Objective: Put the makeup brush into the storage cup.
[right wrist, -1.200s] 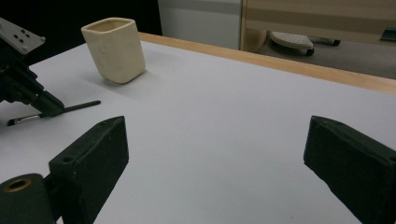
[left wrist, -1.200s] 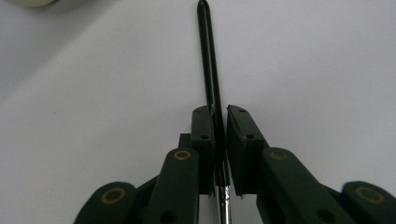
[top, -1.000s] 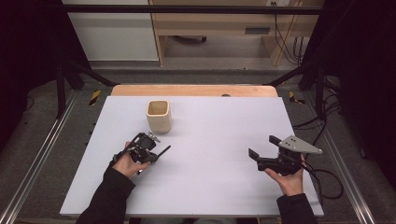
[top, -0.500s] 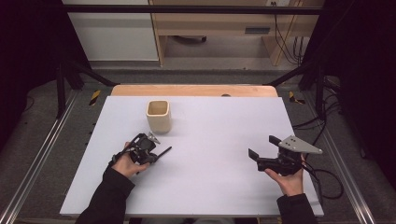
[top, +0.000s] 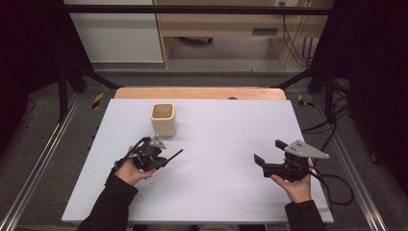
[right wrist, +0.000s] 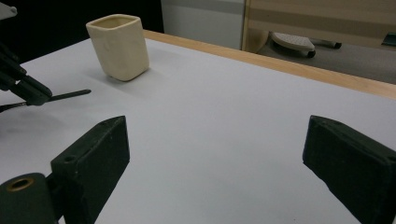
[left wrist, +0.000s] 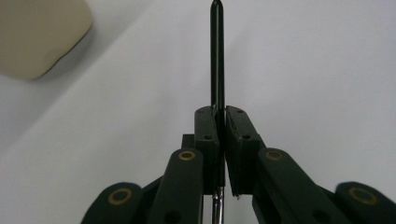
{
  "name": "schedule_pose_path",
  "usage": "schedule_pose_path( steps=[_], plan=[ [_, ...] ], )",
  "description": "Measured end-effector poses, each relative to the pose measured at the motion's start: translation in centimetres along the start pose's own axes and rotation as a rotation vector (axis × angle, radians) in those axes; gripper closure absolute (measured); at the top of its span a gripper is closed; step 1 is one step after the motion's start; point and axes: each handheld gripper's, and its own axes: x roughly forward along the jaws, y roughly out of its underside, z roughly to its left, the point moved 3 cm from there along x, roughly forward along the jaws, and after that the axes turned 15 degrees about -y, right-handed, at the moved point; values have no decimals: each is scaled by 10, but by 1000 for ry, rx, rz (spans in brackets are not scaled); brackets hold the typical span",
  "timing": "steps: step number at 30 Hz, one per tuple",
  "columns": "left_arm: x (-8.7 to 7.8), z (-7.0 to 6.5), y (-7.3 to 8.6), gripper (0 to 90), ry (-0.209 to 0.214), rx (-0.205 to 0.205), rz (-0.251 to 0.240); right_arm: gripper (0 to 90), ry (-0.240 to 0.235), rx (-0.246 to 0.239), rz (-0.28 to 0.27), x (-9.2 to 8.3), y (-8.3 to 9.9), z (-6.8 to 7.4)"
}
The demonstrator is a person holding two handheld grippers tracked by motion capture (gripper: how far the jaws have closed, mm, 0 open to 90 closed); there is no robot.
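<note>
Between the left gripper's (left wrist: 219,140) pads, slim black pen (left wrist: 217,60), perhaps metal-ended, clamped, right gripper (right wrist: 215,158) wide.

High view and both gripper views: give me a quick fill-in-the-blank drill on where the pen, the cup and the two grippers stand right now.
1. The left gripper is shut on a thin black ____.
2. The cream cup stands ____ on the white table, its mouth facing up.
3. The jaws of the right gripper stand ____, with nothing between them.
4. In the high view, the cup is nearer to the ____ gripper.

Missing words: pen; upright; open; left
</note>
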Motion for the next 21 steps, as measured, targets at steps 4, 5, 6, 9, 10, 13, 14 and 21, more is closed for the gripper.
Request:
schedule_pose_path(
  steps=[4,5,6,9,10,13,14,21],
  plan=[
    [-8,-9,-7,840,15,20,-36,75,1,-4,9,2,0,2],
    [-10,-11,-9,840,24,26,-41,75,3,-8,12,3,0,2],
    [-12,-13,-11,840,28,32,-50,75,2,-12,18,4,0,3],
    [-17,-20,-15,841,40,47,-75,78,-1,-19,30,6,0,6],
    [-18,-22,-17,840,45,54,-80,79,-3,-23,32,7,0,7],
    [-21,-28,-20,840,54,77,-85,82,-12,-30,47,10,0,10],
    [-21,-31,-21,840,58,82,-88,82,-16,-34,50,11,-1,11],
    [-24,-43,-27,841,91,112,-105,86,-25,-65,74,16,-4,22]
  ],
)
